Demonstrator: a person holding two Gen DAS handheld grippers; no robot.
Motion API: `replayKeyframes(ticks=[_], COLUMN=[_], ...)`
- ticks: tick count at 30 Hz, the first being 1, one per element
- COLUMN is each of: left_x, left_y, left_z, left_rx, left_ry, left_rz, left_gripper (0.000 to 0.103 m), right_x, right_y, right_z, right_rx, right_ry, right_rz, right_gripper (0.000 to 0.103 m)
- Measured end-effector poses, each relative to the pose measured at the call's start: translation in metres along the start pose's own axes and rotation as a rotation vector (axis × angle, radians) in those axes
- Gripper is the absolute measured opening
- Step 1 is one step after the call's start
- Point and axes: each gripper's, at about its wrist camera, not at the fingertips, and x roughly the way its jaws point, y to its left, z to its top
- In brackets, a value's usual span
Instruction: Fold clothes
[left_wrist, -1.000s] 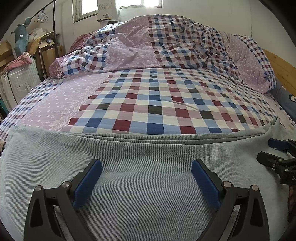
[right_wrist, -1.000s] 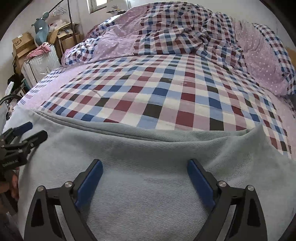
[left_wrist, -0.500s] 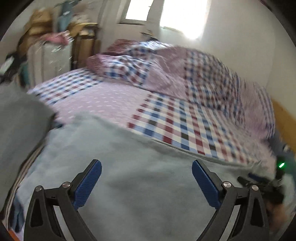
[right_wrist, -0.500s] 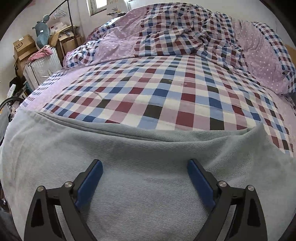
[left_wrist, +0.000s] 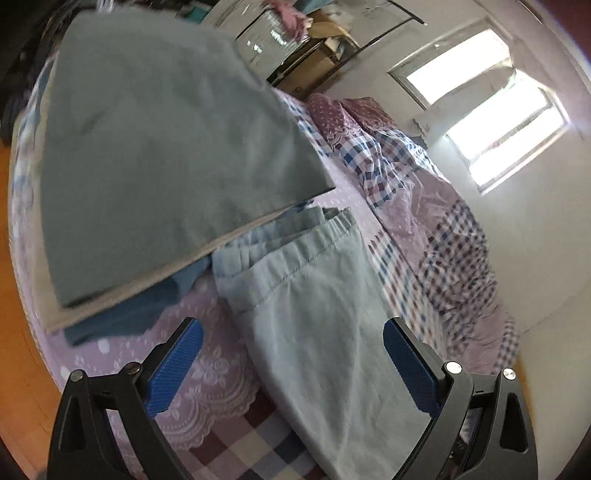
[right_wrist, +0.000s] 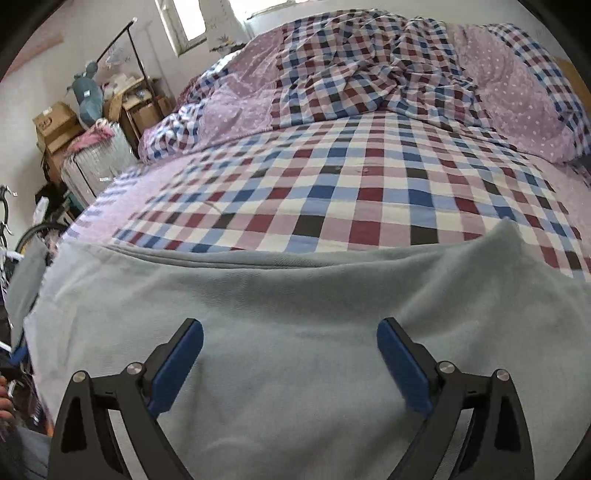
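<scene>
While both grippers stand wide open and empty, the pale blue garment (left_wrist: 317, 314) lies flat on the checked bedspread (right_wrist: 332, 177), its long axis running near-to-far between the left gripper (left_wrist: 291, 354) blades—the right gripper (right_wrist: 290, 354) hovers over its near half.

The left gripper (left_wrist: 291, 363) has swung left toward stacked clothes (left_wrist: 155, 155).

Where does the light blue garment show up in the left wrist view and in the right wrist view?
Left wrist: the light blue garment runs from the centre to the bottom, between the open fingers.
Right wrist: it fills the lower half, under the open fingers.
Shared landmark: the checked quilt heaped at the far end.
</scene>
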Motion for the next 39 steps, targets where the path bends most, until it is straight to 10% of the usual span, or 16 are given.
replayKeyframes(ticks=[15,34,39], left_x=[0.025,0.061,0.054], left_y=[0.033,0.019,0.013], left_z=[0.020,0.043,0.045], left_rx=[-0.150,-0.154,-0.141], left_ry=[0.073,0.141,0.135], left_rz=[-0.158,-0.296,-0.319], left_gripper=[0.100,0.101,0.059], right_x=[-0.044,-0.039,-0.037], right_y=[0.078,0.111,0.107], right_z=[-0.016,-0.062,-0.063], right_rx=[-0.028,-0.063,-0.056], right_ry=[-0.069,0.011,0.019], right_rz=[0.175,0.170,0.160], right_gripper=[0.098,0.098,0.098])
